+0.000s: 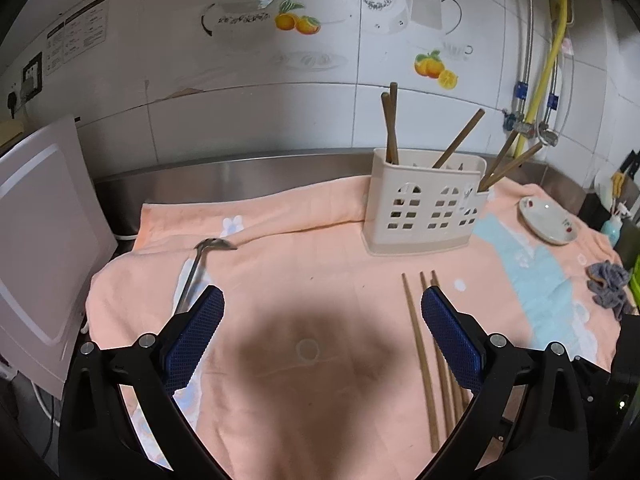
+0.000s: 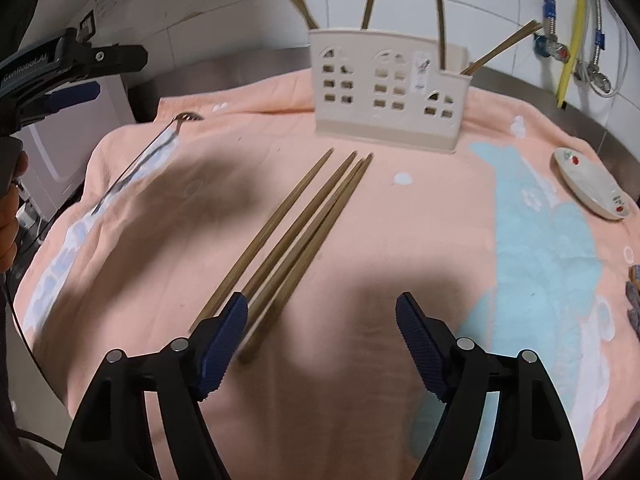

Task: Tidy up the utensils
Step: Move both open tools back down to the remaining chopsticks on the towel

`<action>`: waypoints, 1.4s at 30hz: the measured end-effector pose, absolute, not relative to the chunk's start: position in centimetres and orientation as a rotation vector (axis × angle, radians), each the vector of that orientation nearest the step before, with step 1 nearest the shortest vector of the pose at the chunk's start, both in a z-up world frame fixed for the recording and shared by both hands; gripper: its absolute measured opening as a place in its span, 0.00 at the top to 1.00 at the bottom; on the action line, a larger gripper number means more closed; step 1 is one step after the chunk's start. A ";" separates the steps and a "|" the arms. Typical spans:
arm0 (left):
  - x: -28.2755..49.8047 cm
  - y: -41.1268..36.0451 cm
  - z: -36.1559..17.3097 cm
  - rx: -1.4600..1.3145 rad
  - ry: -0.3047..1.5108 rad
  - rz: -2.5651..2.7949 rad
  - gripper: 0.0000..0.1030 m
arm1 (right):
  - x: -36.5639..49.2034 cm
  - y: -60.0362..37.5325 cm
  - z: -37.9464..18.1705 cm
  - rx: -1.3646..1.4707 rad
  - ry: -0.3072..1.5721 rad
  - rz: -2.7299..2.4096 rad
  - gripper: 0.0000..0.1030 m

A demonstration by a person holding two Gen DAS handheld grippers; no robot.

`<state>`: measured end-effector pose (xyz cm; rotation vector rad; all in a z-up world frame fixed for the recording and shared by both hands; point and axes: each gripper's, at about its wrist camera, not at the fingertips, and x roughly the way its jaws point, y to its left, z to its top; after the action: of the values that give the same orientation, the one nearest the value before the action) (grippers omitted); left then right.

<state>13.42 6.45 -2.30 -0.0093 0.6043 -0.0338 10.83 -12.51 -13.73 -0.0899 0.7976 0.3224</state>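
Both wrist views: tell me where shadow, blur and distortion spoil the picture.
Left wrist view: a dark shadow lies on the towel between the tool's fingers; the wall tiles bow from fisheye. Right wrist view: shadows darken the towel left of the chopsticks and ahead of the tool; the fork is smeared.

A home kitchen: tiled wall [image 1: 320, 92] with fruit decals, steel counter [image 1: 224, 172], utensil holder [image 1: 424, 208].

Dim indoor light, soft shadows, fisheye-warped edges
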 end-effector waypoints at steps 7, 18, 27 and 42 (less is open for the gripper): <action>12.6 7.7 -2.7 -0.046 0.606 -0.030 0.05 | 10.8 -11.4 -14.7 -0.095 0.830 0.312 0.41; 12.6 8.6 -3.8 -0.078 0.627 -0.034 0.05 | 11.6 -11.0 -15.3 -0.079 0.863 0.300 0.55; 12.7 9.0 -4.5 -0.095 0.643 -0.035 0.05 | 12.0 -10.5 -15.8 -0.117 0.867 0.272 0.65; 12.3 8.7 -6.0 -0.093 0.683 -0.043 0.05 | 12.4 -10.8 -15.9 -0.154 0.836 0.246 0.78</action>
<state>12.34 8.74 -5.97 -0.0931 0.6827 -0.0431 12.44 -10.76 -15.88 -0.1542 0.8356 0.2458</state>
